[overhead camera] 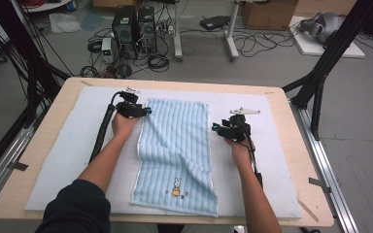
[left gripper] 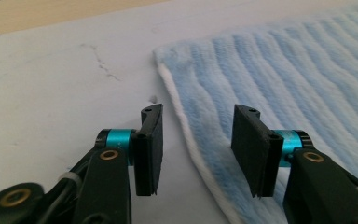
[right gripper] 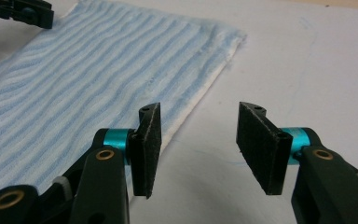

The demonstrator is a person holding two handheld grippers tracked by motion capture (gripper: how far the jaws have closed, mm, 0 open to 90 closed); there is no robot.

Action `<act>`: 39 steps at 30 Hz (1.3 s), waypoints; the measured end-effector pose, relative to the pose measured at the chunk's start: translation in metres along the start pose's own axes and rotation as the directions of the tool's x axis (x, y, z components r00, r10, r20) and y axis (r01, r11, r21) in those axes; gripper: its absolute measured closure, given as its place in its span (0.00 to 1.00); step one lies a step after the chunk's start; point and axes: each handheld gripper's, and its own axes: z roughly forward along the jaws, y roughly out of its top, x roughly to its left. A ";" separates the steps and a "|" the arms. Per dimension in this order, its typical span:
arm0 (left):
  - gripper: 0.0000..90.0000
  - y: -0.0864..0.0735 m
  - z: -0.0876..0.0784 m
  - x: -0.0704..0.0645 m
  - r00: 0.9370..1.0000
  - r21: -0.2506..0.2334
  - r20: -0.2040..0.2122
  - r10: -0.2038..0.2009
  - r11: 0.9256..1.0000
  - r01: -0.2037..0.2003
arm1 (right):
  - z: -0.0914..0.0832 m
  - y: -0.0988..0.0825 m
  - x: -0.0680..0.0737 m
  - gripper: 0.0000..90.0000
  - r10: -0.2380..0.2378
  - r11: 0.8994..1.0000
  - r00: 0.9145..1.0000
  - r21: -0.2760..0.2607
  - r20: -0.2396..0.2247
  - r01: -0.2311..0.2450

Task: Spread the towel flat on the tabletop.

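A light blue striped towel (overhead camera: 175,141) lies lengthwise on the white mat, with a small rabbit picture (overhead camera: 176,187) near its front end and a fold at its front right. My left gripper (overhead camera: 145,110) is low at the towel's far left edge. In the left gripper view its jaws (left gripper: 199,112) stand open astride the towel's white hem (left gripper: 186,126), one jaw over the mat and one over the towel (left gripper: 284,70). My right gripper (overhead camera: 216,127) is just right of the towel's right edge. It is open (right gripper: 200,109) over bare mat, its left jaw at the towel (right gripper: 74,70) border.
The white mat (overhead camera: 68,145) covers most of the wooden table (overhead camera: 53,104). The left gripper (right gripper: 23,11) appears at the top left of the right gripper view. Computers, cables and boxes sit on the floor beyond the table's far edge.
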 end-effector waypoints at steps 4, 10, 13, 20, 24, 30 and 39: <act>0.56 -0.003 -0.009 0.000 0.998 -0.004 0.056 -0.038 0.999 0.038 | 0.011 -0.003 0.005 0.56 -0.007 1.000 1.000 0.025 -0.013 0.008; 0.54 -0.010 -0.020 -0.019 0.992 -0.004 0.129 -0.006 1.000 0.006 | 0.021 0.003 0.015 0.56 -0.030 0.999 0.999 0.042 -0.040 0.032; 0.54 -0.018 -0.021 -0.026 0.991 0.005 0.133 0.009 1.000 -0.010 | 0.025 0.005 0.019 0.56 -0.057 0.996 0.998 0.064 -0.037 0.060; 0.55 -0.031 -0.022 -0.034 0.993 0.010 0.108 0.045 0.999 -0.047 | 0.037 0.005 0.027 0.59 -0.104 0.987 0.994 0.119 -0.039 0.108; 0.71 -0.036 -0.024 -0.038 0.992 -0.008 0.041 0.123 0.992 -0.122 | 0.041 0.005 0.030 0.66 -0.134 0.981 0.991 0.139 -0.019 0.135; 0.98 -0.037 -0.024 -0.037 0.995 -0.030 -0.003 0.104 0.994 -0.104 | 0.045 0.013 0.029 0.94 -0.170 0.970 0.985 0.170 -0.040 0.174; 1.00 -0.025 -0.015 -0.011 0.999 -0.042 -0.048 -0.019 0.999 0.017 | 0.071 0.030 0.025 0.94 -0.185 0.974 0.982 0.138 0.034 0.179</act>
